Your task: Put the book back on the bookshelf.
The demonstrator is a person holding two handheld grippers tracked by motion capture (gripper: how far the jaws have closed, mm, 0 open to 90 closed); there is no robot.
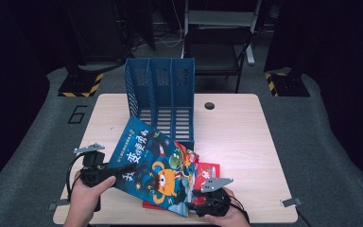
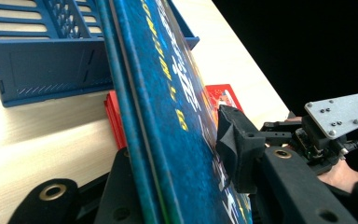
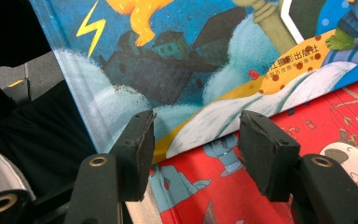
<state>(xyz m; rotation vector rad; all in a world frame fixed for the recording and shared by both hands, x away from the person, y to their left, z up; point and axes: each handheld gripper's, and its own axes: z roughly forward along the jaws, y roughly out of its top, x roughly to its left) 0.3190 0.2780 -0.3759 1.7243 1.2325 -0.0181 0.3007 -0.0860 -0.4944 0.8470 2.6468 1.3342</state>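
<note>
Gripping the blue picture book (image 1: 158,165) by its spine edge, your left gripper (image 1: 108,174) has its jaws closed on the cover, one pad on each face, so the book stands tilted between them above the table (image 1: 236,142). Your right gripper (image 1: 199,201) sits at the book's lower corner with jaws spread wide and holding nothing; the cover's bottom edge lies just ahead of the pads, with the red book (image 3: 270,186) flat beneath. I judge you are mid-lift, bound for the blue file rack (image 1: 163,99) beyond the jaws. Next, steady that corner, stand the book upright, then steer it into a slot.
</note>
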